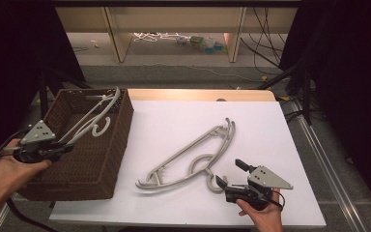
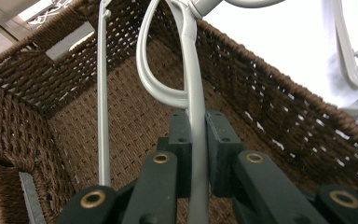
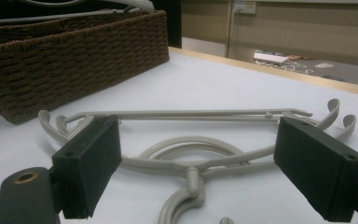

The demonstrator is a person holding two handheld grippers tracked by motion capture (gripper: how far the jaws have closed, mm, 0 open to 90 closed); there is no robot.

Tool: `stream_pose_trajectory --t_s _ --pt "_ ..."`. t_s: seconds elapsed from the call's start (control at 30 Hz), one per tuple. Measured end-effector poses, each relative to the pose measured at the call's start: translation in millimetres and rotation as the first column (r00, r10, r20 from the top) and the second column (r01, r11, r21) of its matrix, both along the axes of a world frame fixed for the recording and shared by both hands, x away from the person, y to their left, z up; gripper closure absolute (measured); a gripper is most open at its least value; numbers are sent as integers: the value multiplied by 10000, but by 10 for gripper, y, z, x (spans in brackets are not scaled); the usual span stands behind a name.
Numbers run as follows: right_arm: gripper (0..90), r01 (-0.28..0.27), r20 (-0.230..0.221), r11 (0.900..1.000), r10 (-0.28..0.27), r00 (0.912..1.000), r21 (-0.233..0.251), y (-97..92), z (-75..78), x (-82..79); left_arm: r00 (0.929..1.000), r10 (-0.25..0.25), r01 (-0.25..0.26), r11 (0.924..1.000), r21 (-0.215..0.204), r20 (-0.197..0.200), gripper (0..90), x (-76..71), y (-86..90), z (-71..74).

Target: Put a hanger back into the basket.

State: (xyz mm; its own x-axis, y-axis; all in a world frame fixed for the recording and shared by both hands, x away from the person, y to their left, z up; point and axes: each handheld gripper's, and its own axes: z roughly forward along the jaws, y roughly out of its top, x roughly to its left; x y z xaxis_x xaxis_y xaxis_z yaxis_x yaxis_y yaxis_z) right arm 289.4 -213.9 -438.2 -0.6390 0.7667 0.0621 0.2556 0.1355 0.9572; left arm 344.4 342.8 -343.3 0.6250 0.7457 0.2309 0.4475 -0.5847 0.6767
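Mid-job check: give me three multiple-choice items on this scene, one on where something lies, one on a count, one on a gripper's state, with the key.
1. Where is the hanger held by the left gripper?
A. Over the wicker basket
B. On the white tabletop
C. On the floor

2. How many grey hangers are there?
A. One
B. Two
C. Four

3. How do the right gripper's jaws stand?
A. Shut on a hanger
B. Shut on nothing
C. Open

Key:
1 A, the held hanger slants above the wicker basket.
2 B, one held, a second hanger flat on the white tabletop.
3 C, its pads stand wide apart with that second hanger beyond them.
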Motion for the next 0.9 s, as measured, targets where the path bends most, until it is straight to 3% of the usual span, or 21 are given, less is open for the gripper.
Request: stream_pose_trajectory --t_s 0.13,0.2,0.23,0.33,0.67,0.7,0.73,0.77,0.83,0.9 --pt "158 -3 -1 10000 3 10000 -57 -4 2 3 10000 4 -5 10000 -96 -91 820 29 0 -43" --pt "158 -33 -23 10000 33 10000 57 5 -1 1 9999 26 -26 10000 -2 -136 820 56 9 -57" --pt "158 6 -63 9999 -7 10000 -169 -11 15 -6 9999 -81 83 9999 93 -149 820 78 24 -59" --pt "158 -90 -35 10000 90 10000 31 3 -2 3 9998 -158 162 9994 306 -152 820 111 54 -66" --pt "159 40 40 9999 -39 10000 -108 7 -2 14 9990 -444 444 9990 -11 -61 819 133 186 -197" --pt "159 37 23 9999 -36 10000 -116 7 -5 13 9992 -353 354 9994 1 -200 819 128 198 -214" --pt "159 14 4 10000 -14 10000 -93 7 -5 14 9990 -435 438 9989 158 -142 819 130 210 -217" --pt "160 17 -11 9999 -17 10000 -119 8 3 14 9992 -393 393 9992 -76 33 819 127 214 -251" --pt "160 29 25 9999 -28 10000 -144 1 3 15 9988 -474 474 9989 -29 98 819 129 214 -271" --pt "160 11 7 9999 -11 10000 -131 -3 3 17 9980 -569 575 9980 251 -259 819 132 213 -263"
